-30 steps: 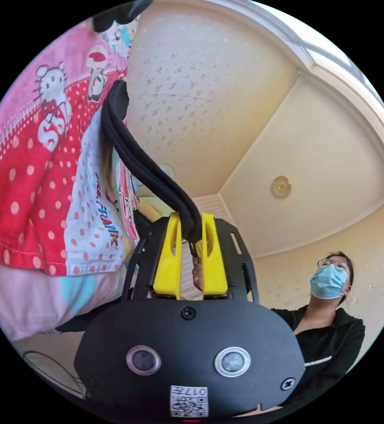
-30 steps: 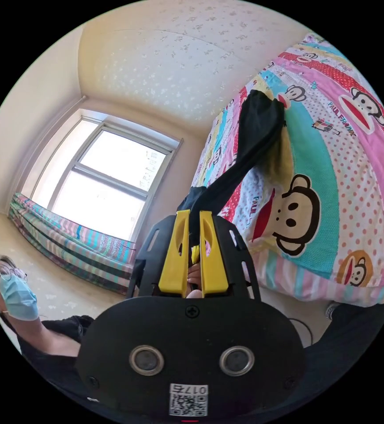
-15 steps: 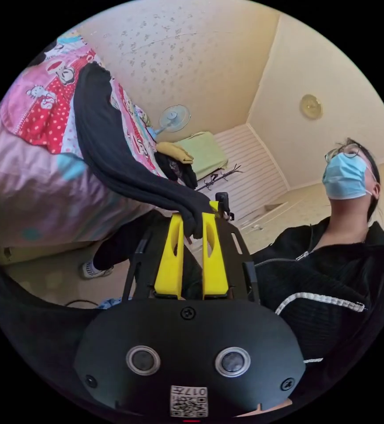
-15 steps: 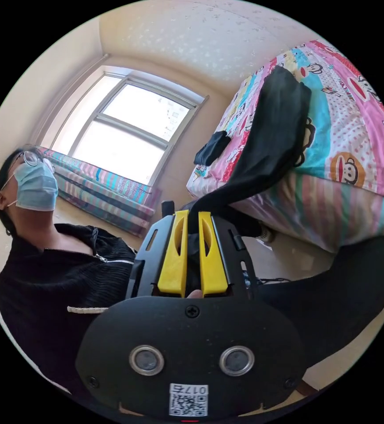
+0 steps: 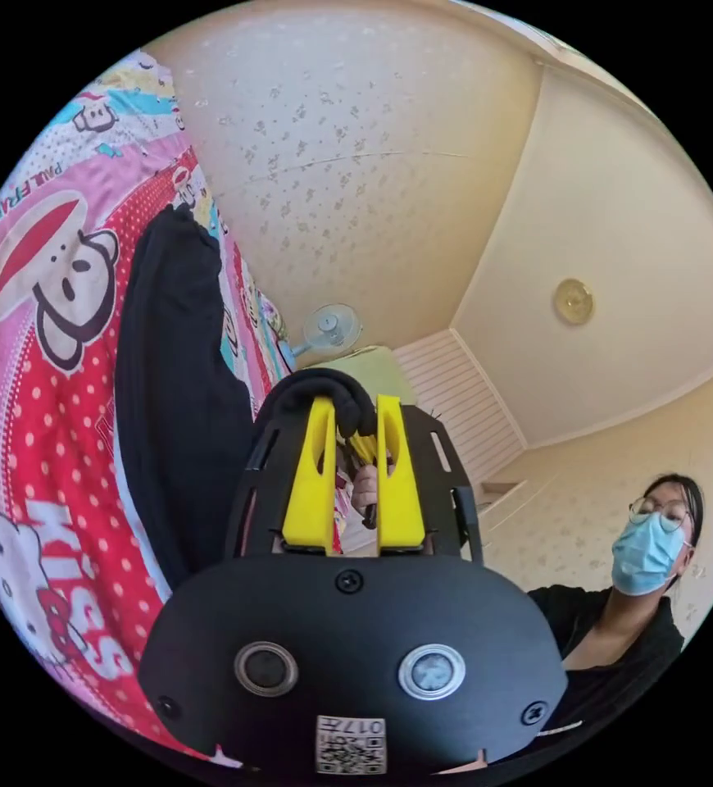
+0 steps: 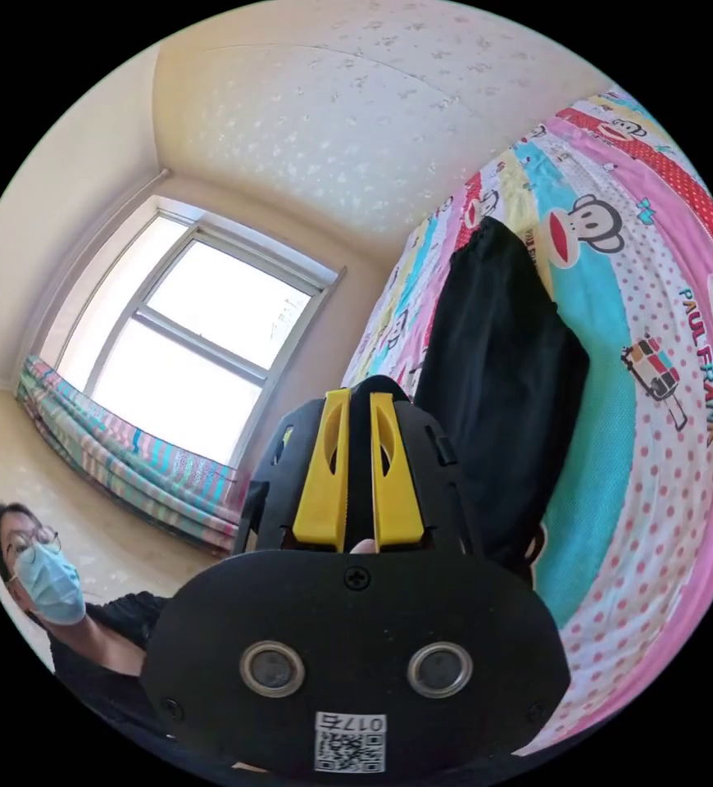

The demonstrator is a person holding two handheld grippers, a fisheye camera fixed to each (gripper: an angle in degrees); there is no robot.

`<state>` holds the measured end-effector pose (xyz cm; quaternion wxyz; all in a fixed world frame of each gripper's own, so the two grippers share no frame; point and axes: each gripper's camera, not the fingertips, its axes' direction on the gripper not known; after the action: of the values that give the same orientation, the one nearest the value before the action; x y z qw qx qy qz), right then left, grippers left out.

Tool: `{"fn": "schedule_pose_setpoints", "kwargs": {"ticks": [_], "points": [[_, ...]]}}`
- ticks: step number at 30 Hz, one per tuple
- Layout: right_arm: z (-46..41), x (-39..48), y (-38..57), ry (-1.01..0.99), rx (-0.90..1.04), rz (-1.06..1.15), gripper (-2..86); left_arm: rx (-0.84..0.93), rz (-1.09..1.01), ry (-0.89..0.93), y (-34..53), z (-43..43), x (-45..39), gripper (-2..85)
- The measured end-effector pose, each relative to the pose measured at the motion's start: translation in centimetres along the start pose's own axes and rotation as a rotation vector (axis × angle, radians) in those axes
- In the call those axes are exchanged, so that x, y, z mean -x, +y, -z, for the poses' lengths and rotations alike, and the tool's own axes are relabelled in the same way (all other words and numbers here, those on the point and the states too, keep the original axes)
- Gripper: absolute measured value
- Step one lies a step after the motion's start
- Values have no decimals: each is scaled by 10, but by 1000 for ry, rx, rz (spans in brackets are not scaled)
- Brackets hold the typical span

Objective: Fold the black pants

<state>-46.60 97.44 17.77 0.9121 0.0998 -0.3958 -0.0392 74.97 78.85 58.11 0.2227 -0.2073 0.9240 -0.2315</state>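
Cartoon-printed bedding [image 5: 37, 426] covers the bed under both of my cameras, pink and red with polka dots in the left gripper view, teal and pink [image 6: 660, 393] in the right gripper view. Beyond it I see patterned cream wallpaper, a window [image 6: 201, 336] with a striped curtain bunched along its sill [image 6: 127, 467], a standing fan [image 5: 329, 328] and a round ceiling light [image 5: 574, 301].

I have the black pants [image 5: 176, 393] lying on the bedding as a long dark band. In the left gripper view it runs along the bedding and curls over the tips of my left gripper [image 5: 352, 410]. Its yellow jaws stand close together, clenched on a thick roll of the black cloth, which bulges over the tips.

In the right gripper view the pants [image 6: 496, 385] spread flat on the bedding just beside my right gripper [image 6: 360, 402], on the bed side of it. Black cloth fills the narrow gap between its yellow jaws and humps over their tips, so I read it as clamped on the pants too.

A masked person in a black top [image 6: 86, 623] shows at the edge of each view.
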Motion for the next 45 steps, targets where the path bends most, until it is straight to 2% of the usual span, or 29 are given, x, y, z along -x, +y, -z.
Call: {"fn": "schedule_pose_setpoints", "kwargs": {"ticks": [2, 4, 7, 10, 13, 14, 16, 18, 20, 28, 34, 36, 37, 39, 42, 43, 45], "points": [[-25, -31, -11, 160, 22, -49, 83, -30, 46, 11, -7, -8, 28, 111], [-31, -31, 1, 222, -12, -23, 94, -72, 57, 33, 1, -8, 39, 144], [-38, 2, 43, 254, -65, 106, 104, -70, -95, -53, 26, -3, 11, 160], [-60, 22, 85, 358, -24, 186, 100, 64, -222, -213, 58, -22, -22, 148], [-106, -10, 108, 653, 124, 166, 73, 252, -244, -506, 83, -58, -15, 126], [-109, -21, 118, 646, 61, 175, 57, 296, -251, -617, 95, -69, 0, 103], [-100, -31, 117, 566, 29, 118, 39, 216, -204, -594, 101, -58, 18, 53], [-96, -40, 116, 488, 22, 77, 27, 175, -49, -465, 92, -41, 47, 6], [-97, -43, 120, 466, 7, 73, 15, 149, -7, -390, 92, -35, 60, -2], [-103, -41, 126, 459, 8, 83, 12, 140, -18, -345, 89, -35, 65, -9], [-89, -10, 143, 425, 71, 83, 59, 165, -45, -428, 84, -39, 42, 7], [-73, 18, 165, 446, 32, 125, 90, 189, -93, -483, 89, -31, 1, 23], [-63, 37, 185, 474, -3, 182, 106, 173, -129, -497, 94, -26, -14, 24], [-51, 61, 220, 548, -64, 288, 119, 13, -275, -598, 136, 2, -67, 33], [-48, 82, 264, 673, -120, 458, 126, -144, -375, -692, 188, 27, -93, 52], [-53, 84, 270, 696, -83, 519, 128, -149, -368, -699, 193, 29, -91, 57], [-64, 81, 273, 780, -7, 570, 133, -44, -266, -675, 192, 30, -67, 81]]}}
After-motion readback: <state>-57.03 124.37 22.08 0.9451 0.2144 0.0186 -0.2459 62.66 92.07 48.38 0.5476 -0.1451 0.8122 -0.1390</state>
